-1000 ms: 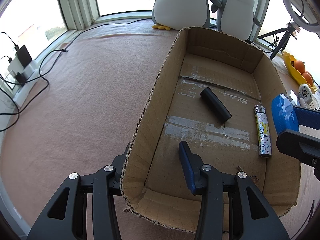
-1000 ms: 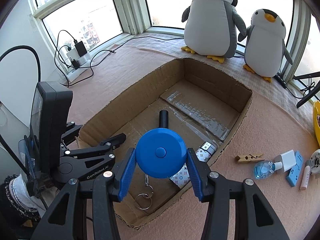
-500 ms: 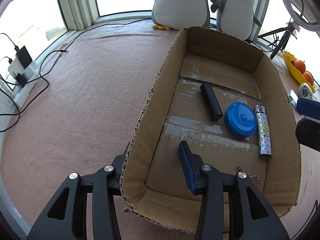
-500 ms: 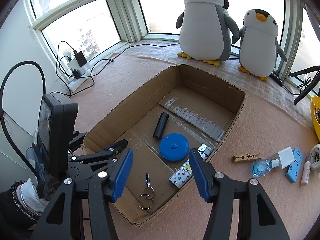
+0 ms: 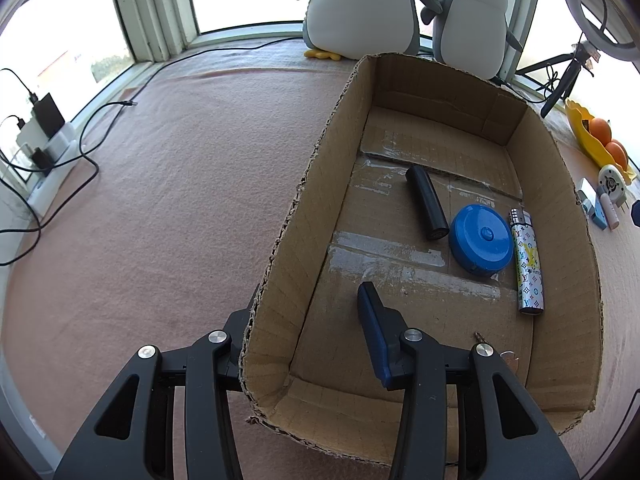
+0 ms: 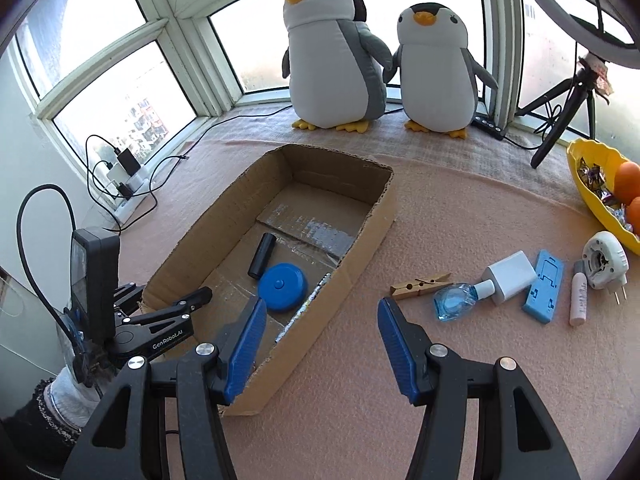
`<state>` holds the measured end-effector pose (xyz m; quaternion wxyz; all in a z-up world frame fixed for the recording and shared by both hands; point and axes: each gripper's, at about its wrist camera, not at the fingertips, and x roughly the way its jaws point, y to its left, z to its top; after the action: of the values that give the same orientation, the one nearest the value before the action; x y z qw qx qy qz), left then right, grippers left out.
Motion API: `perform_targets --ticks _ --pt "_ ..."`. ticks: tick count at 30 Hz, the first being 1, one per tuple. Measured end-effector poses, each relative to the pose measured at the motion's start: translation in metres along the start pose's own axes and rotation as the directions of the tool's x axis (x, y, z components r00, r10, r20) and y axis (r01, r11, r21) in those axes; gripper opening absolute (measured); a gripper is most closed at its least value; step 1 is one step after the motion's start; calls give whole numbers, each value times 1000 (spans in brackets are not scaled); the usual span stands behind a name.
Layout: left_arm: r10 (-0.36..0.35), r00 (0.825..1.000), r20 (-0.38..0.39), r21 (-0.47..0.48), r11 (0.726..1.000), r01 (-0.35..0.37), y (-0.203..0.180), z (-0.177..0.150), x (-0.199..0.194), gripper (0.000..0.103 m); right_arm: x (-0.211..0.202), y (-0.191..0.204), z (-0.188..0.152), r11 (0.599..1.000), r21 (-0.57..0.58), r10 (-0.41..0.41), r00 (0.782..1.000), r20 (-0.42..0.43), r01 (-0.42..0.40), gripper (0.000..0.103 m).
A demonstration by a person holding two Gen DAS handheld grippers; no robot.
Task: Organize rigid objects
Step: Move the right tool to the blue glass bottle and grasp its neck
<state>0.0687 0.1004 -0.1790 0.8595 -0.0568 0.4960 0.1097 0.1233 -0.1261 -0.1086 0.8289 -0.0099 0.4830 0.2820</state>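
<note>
The right wrist view shows the right gripper (image 6: 320, 344) wide and empty, the left gripper (image 6: 182, 304) clamped on the brown cardboard box (image 6: 372, 236) wall, and the right one could bump the small wooden clothespin (image 6: 420, 285) away.

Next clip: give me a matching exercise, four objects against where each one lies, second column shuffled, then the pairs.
1. blue round case
2. wooden clothespin
3. key ring
4. oranges

A. in the yellow bowl
B. on the mat outside the cardboard box
C. between the black cylinder and the patterned lighter
D. at the box's near end

Pairs: 1-C, 2-B, 3-D, 4-A
</note>
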Motion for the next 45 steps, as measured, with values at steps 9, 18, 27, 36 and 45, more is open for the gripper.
perform_targets --ticks 9,18,27,36,45 --pt "-1 1000 0 -1 1000 1 0 0 0 43 0 -53 -7 987 152 -44 998 -33 48 54" --pt "-4 1000 1 -3 1000 4 1 0 0 43 25 -80 -5 945 307 -88 992 -90 111 54" --pt "-7 1000 1 -6 1000 7 1 -1 0 43 53 -96 5 908 400 -79 989 -125 124 53" --pt "-15 1000 1 -13 1000 15 2 -1 1 43 67 -109 3 881 461 -39 987 -157 108 44" --pt "-18 1000 2 -13 1000 18 2 -1 1 43 79 -113 9 869 483 -24 985 -172 105 36"
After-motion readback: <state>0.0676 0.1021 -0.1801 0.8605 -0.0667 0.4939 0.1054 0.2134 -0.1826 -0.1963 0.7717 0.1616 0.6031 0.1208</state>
